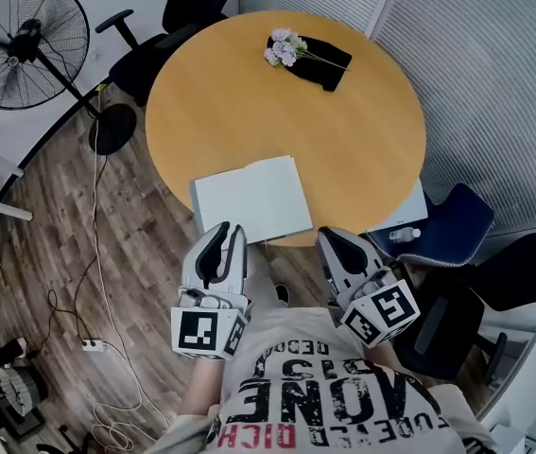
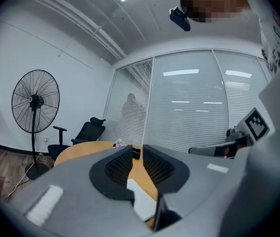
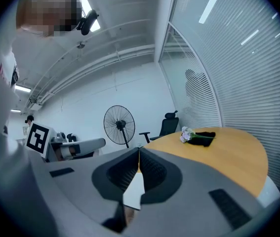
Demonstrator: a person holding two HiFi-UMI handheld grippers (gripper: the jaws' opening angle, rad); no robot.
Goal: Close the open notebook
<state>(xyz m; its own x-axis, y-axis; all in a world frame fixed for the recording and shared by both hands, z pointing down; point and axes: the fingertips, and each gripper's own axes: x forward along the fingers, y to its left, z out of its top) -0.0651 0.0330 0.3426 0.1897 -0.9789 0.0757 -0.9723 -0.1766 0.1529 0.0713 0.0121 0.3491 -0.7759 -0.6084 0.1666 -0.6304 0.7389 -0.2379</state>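
round tabletop (image 1: 249, 102), white notebook (image 1: 253, 200) lying flat at its near edge.
the left gripper (image 1: 229, 230) is at the notebook's near edge, its fingers (image 2: 116, 168) slightly parted with nothing between them. the right gripper (image 1: 330, 237) is just off the near right corner, fingers (image 3: 155, 172) pressed together, empty. flowers (image 1: 283, 47) rest on a black cloth (image 1: 324, 62) at the far side.
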